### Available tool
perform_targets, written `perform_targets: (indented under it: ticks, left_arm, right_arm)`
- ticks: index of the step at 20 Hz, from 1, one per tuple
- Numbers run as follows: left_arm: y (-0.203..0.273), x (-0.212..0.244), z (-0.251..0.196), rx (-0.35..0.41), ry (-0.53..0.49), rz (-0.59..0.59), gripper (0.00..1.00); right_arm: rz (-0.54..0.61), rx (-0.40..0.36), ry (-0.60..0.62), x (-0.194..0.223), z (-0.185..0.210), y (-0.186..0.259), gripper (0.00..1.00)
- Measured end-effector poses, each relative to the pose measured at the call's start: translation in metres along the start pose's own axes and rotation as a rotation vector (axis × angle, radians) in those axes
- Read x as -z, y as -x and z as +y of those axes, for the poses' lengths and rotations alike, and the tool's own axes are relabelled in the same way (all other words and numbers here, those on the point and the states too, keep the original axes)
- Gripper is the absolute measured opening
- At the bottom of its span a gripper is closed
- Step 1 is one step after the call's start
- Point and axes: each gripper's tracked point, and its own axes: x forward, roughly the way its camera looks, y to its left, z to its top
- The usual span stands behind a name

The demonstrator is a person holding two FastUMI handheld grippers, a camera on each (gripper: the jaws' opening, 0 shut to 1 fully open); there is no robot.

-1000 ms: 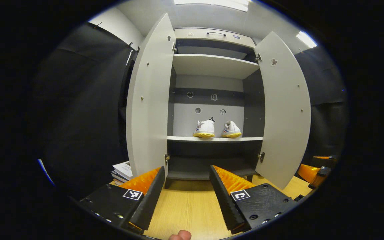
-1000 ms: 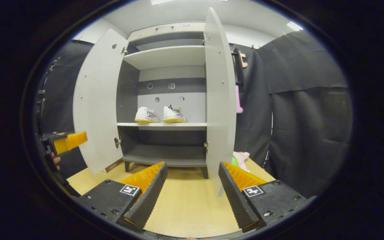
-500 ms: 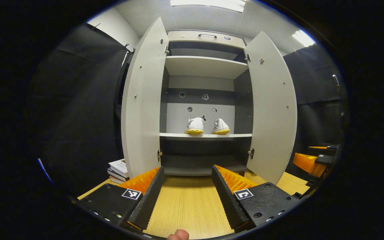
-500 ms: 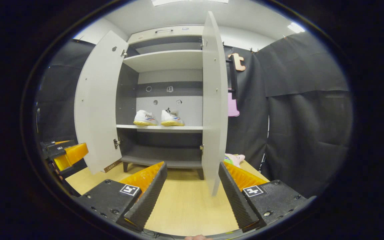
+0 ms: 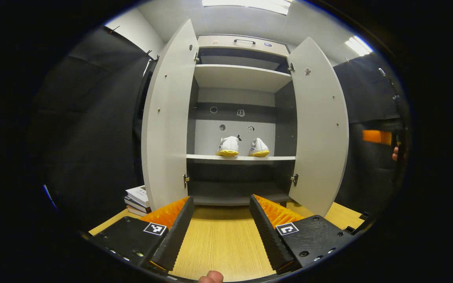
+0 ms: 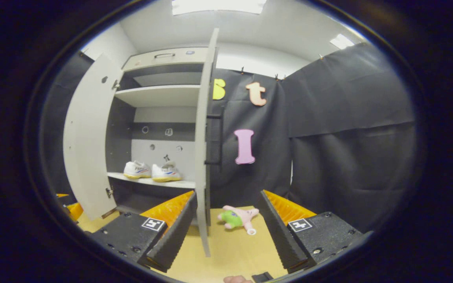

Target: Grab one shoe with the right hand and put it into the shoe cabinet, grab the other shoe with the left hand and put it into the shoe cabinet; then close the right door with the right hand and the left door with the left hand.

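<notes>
Two white shoes with yellow soles (image 5: pixel 228 146) (image 5: pixel 258 147) stand side by side on the middle shelf of the shoe cabinet (image 5: pixel 240 76). Both doors are open: the left door (image 5: pixel 167 118) and the right door (image 5: pixel 319 125). My left gripper (image 5: pixel 220 204) is open and empty, low in front of the cabinet. In the right gripper view the shoes (image 6: pixel 137 169) (image 6: pixel 165 172) sit at left, and the right door (image 6: pixel 202 149) shows edge-on. My right gripper (image 6: pixel 228 196) is open and empty, with the door's edge between its fingers but farther off. It also appears far right (image 5: pixel 376 136).
A stack of books (image 5: pixel 138 195) lies on the wooden floor (image 5: pixel 218 243) left of the cabinet. A pink and green plush toy (image 6: pixel 236 217) lies on the floor right of the right door. Black cloth walls stand on both sides.
My right gripper has swung to the right and risen, so the right door's edge now lines up between its fingers. The left gripper has barely moved. Both stayed open.
</notes>
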Motion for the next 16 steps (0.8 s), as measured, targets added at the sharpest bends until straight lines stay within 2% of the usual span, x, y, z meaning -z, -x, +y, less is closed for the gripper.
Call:
perform_targets:
  ticks: [3,6,9,12,16]
  left_arm:
    - [0.001,0.004,-0.001,0.003,-0.014,0.003,0.86]
    - [0.002,0.006,-0.004,0.007,-0.034,0.011,0.86]
    - [0.002,0.007,-0.006,0.013,-0.050,0.018,0.86]
    - [0.001,0.013,-0.007,0.012,-0.045,0.033,0.86]
    - [0.000,0.018,-0.012,0.017,-0.033,0.055,0.86]
  right_arm:
    - [-0.020,0.041,-0.018,-0.023,-0.030,-0.036,0.99]
    - [-0.015,0.036,-0.063,-0.036,-0.038,-0.072,0.99]
    - [0.005,0.031,-0.044,-0.042,-0.040,-0.102,0.99]
    - [0.012,0.015,-0.027,-0.046,-0.029,-0.119,0.99]
    - [0.001,0.022,-0.017,-0.048,-0.024,-0.120,0.96]
